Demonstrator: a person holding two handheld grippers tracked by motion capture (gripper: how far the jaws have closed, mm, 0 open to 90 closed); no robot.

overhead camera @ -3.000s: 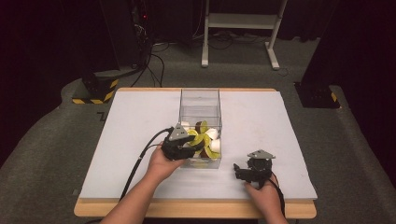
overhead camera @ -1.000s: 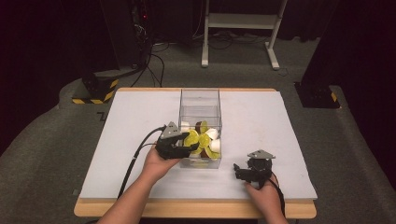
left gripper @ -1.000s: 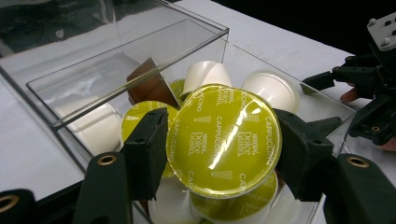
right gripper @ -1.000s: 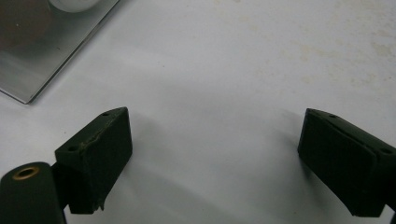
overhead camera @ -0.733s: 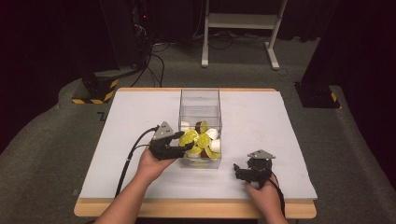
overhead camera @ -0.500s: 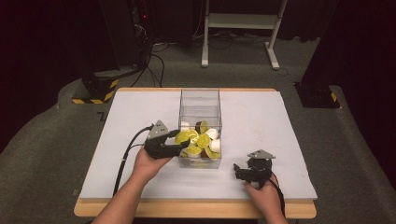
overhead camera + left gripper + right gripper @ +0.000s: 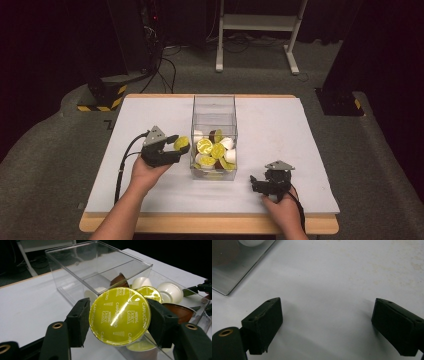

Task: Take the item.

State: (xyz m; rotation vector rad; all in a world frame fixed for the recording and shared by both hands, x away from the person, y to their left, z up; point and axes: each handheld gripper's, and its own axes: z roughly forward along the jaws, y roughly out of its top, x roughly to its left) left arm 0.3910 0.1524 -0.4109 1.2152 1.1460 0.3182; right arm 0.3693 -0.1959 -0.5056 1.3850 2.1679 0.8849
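Near edge of the counter [image 7: 150, 200]: both my forearms enter here. My right hand-held gripper [image 7: 265, 183] rests low by the front right, jaws spread wide with nothing between them; in the right gripper view [image 7: 325, 325] they frame bare white surface, and one corner of the clear box [image 7: 227, 277] sits off at upper left, apart from the jaws. Open room lies to the right of this gripper up to the counter's right edge. My left hand-held gripper [image 7: 177, 148] is held above the counter just left of the clear box [image 7: 214, 135], jaws closed on a yellow capsule [image 7: 181, 143]. In the left gripper view, the yellow capsule [image 7: 120, 316], foil lid toward the camera and printed "Cappuccino", is pinched by its rim between the two jaws [image 7: 117, 322], outside the box and close to its near wall [image 7: 75, 277]. Middle of the counter: the clear box, open-topped, holding a heap of capsules [image 7: 215, 152] in yellow, white and brown in its nearer half; the farther half looks unfilled. Broad bare surface runs left of the box. Beyond the far edge: grey floor [image 7: 390, 150], a white stand [image 7: 257, 22].
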